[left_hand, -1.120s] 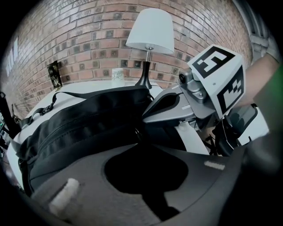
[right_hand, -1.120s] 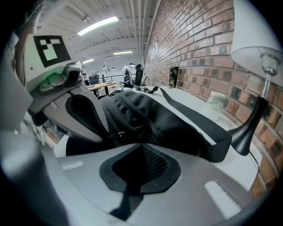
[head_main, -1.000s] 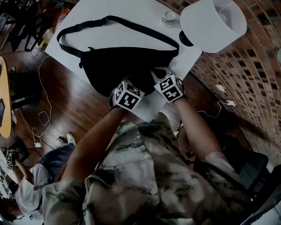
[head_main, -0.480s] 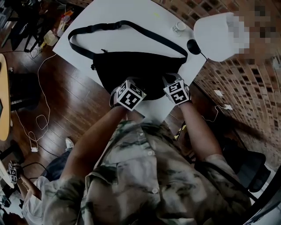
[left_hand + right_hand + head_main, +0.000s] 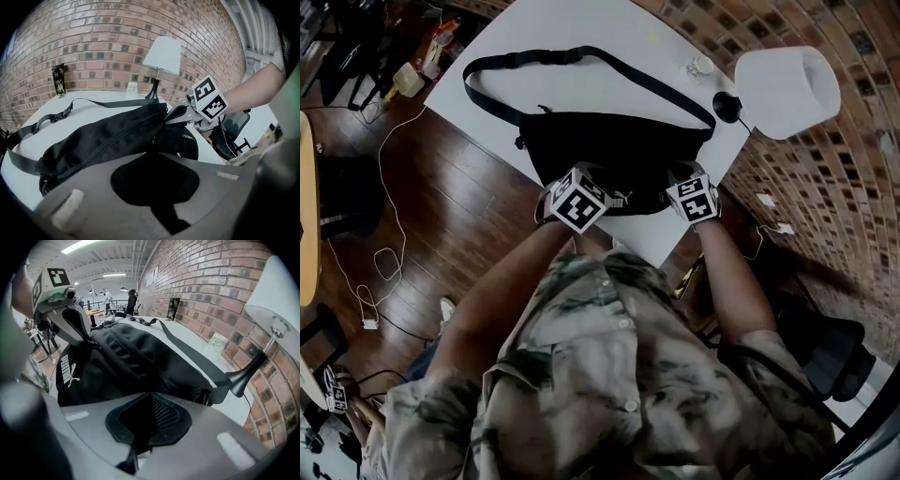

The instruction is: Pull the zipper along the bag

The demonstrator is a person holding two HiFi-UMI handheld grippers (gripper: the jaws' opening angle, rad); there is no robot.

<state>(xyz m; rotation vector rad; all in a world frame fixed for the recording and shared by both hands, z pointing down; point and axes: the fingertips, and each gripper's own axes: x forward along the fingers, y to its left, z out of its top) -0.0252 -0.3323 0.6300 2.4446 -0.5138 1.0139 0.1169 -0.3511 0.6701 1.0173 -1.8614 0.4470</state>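
Note:
A black waist bag (image 5: 614,150) lies on the white table (image 5: 609,23), its strap (image 5: 581,56) looped toward the far side. My left gripper (image 5: 581,192) is at the bag's near edge, jaws shut on the small zipper pull (image 5: 152,140) at the end of the zipper line. From the right gripper view, this left gripper (image 5: 90,342) bites on the bag's (image 5: 140,362) top seam. My right gripper (image 5: 689,187) is shut on the black mesh fabric (image 5: 161,416) at the bag's right end. In the left gripper view the right gripper (image 5: 180,115) clamps that same end.
A white-shaded lamp (image 5: 783,89) on a black base (image 5: 727,106) stands at the table's right corner, a small jar (image 5: 698,67) beside it. A dark can (image 5: 58,80) stands by the brick wall. An office chair (image 5: 229,136) and cables on the wooden floor (image 5: 384,262) lie around the table.
The head view has shifted, so the bag and lamp sit further right and up. The two grippers now stand a little farther apart along the bag's near edge, both still shut.

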